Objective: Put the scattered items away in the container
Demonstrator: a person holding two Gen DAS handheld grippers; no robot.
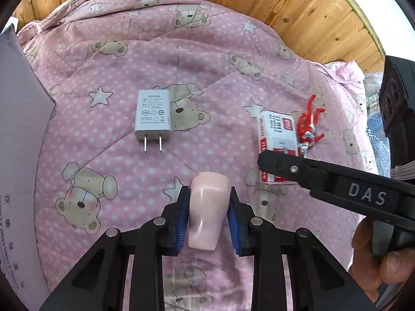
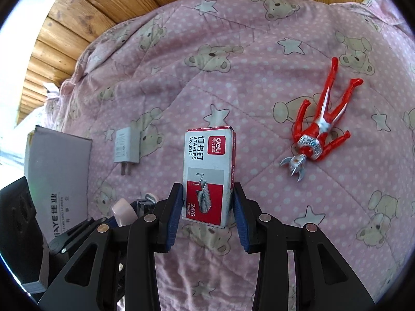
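Wooden planks are seen behind a pink quilt printed with bears and stars, on which everything is laid out. At the left edge of the quilt a large grey box with printed lettering is seen; whether it is the container cannot be told. A white charger plug is laid flat near the middle of the quilt, prongs toward the cameras, well apart from the grippers. A red and silver toy figure is laid on its back just beside the staples box, untouched. The staples box, red and white, is flanked by the right gripper, whose jaws are narrowed around its near end; the left pad is touching it, while firm contact on the right cannot be told. A pale pink, rounded object is clamped between the blue pads of the left gripper, its jaws closed against both sides. A hand is seen on the right gripper's handle.
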